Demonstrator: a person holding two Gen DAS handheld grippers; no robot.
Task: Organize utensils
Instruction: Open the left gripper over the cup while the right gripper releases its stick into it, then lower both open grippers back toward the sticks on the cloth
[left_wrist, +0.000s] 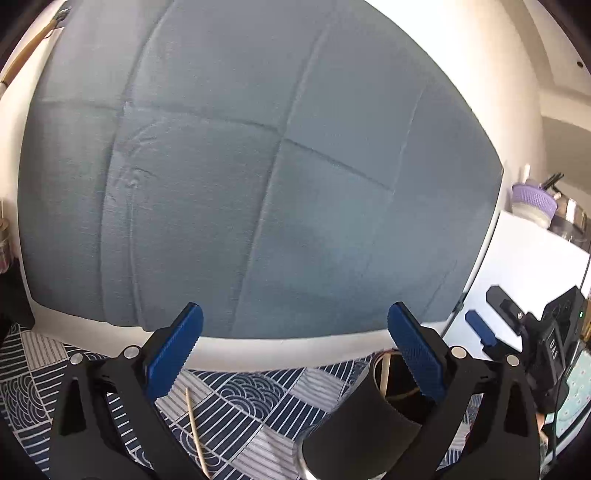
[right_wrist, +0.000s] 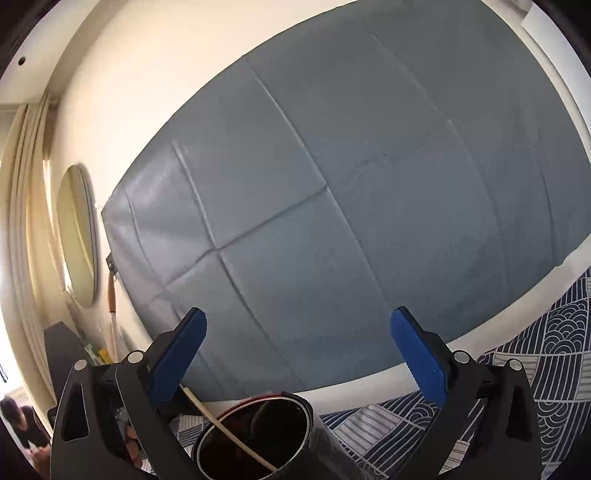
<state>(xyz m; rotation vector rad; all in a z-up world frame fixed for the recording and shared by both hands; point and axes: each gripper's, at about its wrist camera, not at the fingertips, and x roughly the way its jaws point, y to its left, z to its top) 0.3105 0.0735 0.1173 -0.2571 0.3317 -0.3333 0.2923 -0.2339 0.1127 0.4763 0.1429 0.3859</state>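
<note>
Black cup (right_wrist: 255, 439) stands on your patterned tablecloth (right_wrist: 535, 354), one chopstick (right_wrist: 229, 432) leaning inside; a second chopstick (left_wrist: 195, 432) lies loose beside it. Your left gripper (left_wrist: 295, 354) and right gripper (right_wrist: 299, 362) both released, holding nothing.

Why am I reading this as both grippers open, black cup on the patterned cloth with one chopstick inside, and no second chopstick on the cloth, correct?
Not quite. The left wrist view shows a second chopstick lying on the patterned cloth, left of the black cup. The rest holds: left gripper and right gripper open, one chopstick in the cup.
</note>
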